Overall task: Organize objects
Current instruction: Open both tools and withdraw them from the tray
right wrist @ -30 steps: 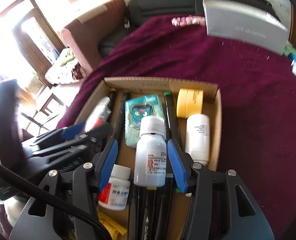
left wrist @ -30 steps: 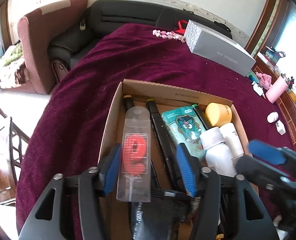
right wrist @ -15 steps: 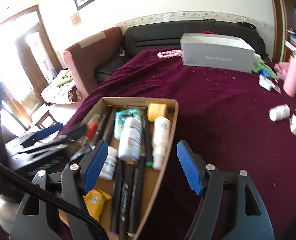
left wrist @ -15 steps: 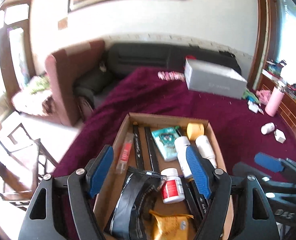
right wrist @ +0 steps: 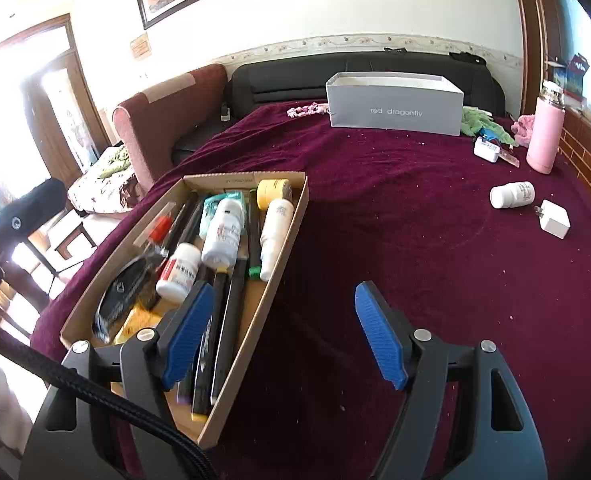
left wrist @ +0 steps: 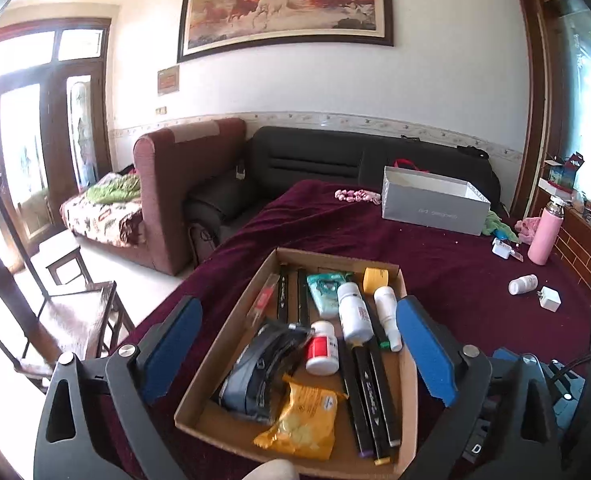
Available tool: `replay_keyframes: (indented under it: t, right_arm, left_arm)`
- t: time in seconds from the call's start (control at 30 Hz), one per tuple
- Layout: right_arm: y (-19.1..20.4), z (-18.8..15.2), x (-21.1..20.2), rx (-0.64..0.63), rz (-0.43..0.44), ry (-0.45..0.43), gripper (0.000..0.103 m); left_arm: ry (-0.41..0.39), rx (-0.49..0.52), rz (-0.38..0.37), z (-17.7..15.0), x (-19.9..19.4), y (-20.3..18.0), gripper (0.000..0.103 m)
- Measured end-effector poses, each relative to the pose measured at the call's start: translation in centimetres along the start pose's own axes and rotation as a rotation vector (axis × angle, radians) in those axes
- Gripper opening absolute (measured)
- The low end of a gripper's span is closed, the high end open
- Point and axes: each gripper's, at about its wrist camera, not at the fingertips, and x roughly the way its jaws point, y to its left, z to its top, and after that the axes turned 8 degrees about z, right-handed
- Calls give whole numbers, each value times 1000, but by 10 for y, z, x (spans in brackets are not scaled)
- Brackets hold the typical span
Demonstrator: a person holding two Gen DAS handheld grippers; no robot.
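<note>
An open cardboard box (left wrist: 231,320) sits on the maroon cloth. It holds black markers (left wrist: 369,392), a tall white bottle (left wrist: 351,312), a red-labelled bottle (left wrist: 322,348), a yellow packet (left wrist: 299,420), a teal pack (left wrist: 327,288) and a clear pack with a red piece (left wrist: 263,300). My left gripper (left wrist: 299,304) hangs above the box's near end; its jaws are opening and hold nothing. My right gripper (right wrist: 283,288) is open and empty, straddling the box's right wall (right wrist: 283,248), with one blue pad (right wrist: 187,332) over the markers.
A loose white bottle (right wrist: 511,195) and a white plug (right wrist: 553,218) lie on the cloth at the right. Behind them stand a pink flask (right wrist: 545,132) and a grey shoe box (right wrist: 395,108). A wooden chair (left wrist: 55,312) stands left of the table.
Both grippers let go and pulled back and up from the box. The left released the clear red pack, the right released the tall white bottle. Both jaws widened, and the right swung to the right.
</note>
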Motion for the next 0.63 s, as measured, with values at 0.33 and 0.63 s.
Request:
replay_keyframes:
  t: [0.33,0.63]
  right_arm:
    - [17,-17,-8,-83,-8,-10,74]
    - [26,-23,-5,-123,-16,1,74]
  left_arm:
    - [76,-38,104,-25,-2,15,102]
    - [56,-25,211,-37,-6,19,102]
